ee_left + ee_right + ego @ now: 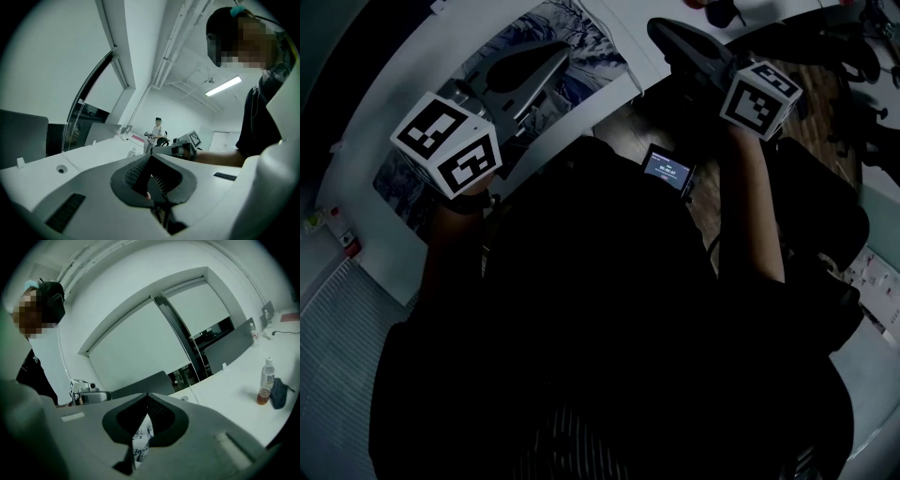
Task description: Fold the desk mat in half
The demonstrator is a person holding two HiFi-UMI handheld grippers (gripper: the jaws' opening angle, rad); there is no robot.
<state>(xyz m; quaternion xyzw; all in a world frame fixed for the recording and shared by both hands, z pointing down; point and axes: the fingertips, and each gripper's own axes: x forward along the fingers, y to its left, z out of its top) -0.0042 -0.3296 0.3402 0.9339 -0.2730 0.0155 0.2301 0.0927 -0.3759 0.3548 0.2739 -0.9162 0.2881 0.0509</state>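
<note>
The desk mat (592, 45), printed with a snowy mountain scene, lies flat on the white desk (412, 66) at the top left of the head view. My left gripper (553, 54) hovers over the mat's middle, level with the room, its jaws shut with nothing held (151, 155). At the mat's right end is my right gripper (658, 28). Its jaws are also shut (148, 394), and a sliver of the mat's print (140, 441) shows through the gap below the pads. Each gripper view shows the other gripper across from it.
A small lit screen (667, 171) hangs at the person's chest. In the right gripper view a bottle (266, 380) and a dark pouch (277, 392) stand on the desk. Dark chairs (853, 56) stand on the wooden floor to the right. A person (157, 133) stands far off.
</note>
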